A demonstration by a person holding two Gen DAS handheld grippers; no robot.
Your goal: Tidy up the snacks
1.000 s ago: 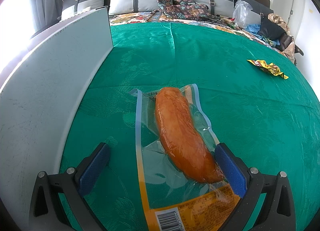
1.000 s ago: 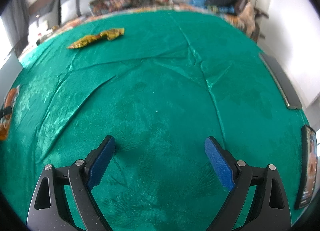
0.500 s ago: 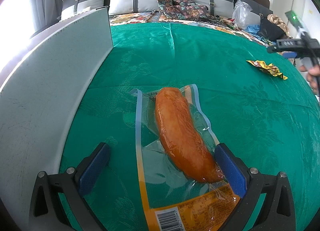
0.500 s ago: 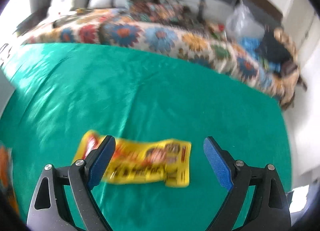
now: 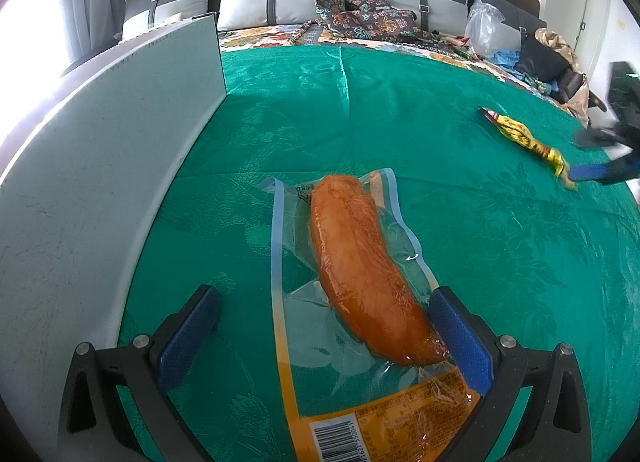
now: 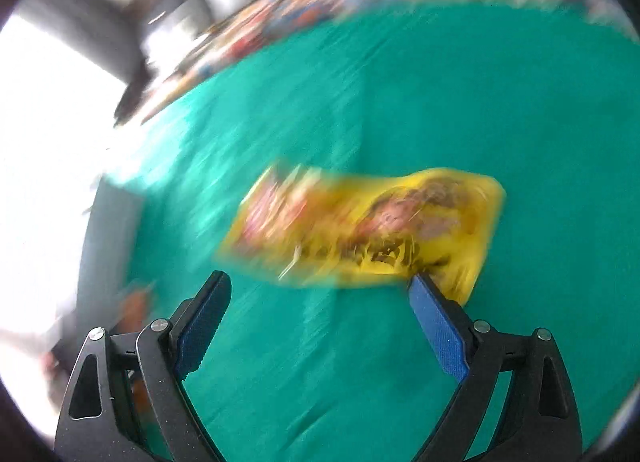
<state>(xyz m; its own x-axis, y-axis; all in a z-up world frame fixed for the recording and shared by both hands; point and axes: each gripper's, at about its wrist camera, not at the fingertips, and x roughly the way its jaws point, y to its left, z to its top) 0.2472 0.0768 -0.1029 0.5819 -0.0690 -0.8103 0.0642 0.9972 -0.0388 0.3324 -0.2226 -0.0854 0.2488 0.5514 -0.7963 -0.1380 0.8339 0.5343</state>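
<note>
Left gripper (image 5: 320, 326): jaws spread wide, low over green cloth (image 5: 400, 122). Sausage pack (image 5: 360, 302) flat on cloth between fingers; sausage's near end just beside right pad, left pad well apart from pack. Grey board (image 5: 100, 190) upright along left side.

Right gripper (image 6: 320, 302): jaws spread, nothing gripped. Yellow wrapper (image 6: 360, 230) flat on cloth just ahead of fingertips; right fingertip (image 6: 428, 302) at wrapper's near edge, contact unclear through blur. In left view, wrapper (image 5: 524, 138) far right of pack, blue fingertip at its near end.

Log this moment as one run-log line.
left gripper: open, straddling sausage pack | right gripper: open, nearing yellow snack bag | green cloth
</note>
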